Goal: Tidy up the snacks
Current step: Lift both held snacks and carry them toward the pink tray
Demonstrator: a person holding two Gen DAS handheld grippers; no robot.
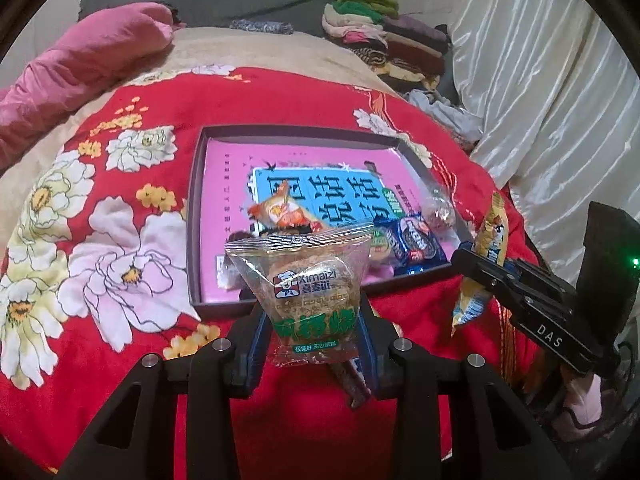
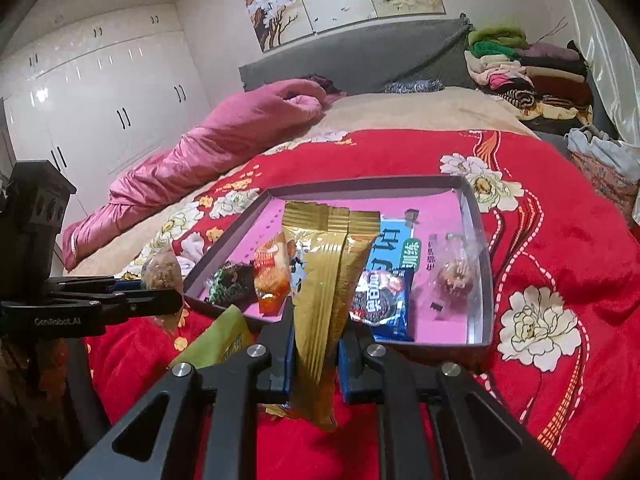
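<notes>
Two snacks held ahead of the shallow tray (image 1: 196, 216): left gripper (image 1: 310, 344) narrowly pinches a light, crushable clear cake pouch (image 1: 300, 276) by its lower half, right gripper (image 2: 314, 354) clamps a slippery gold packet (image 2: 326, 264) mid-body.

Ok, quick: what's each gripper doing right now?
Left gripper: closed on the clear cake packet.
Right gripper: closed on the gold snack packet.
</notes>
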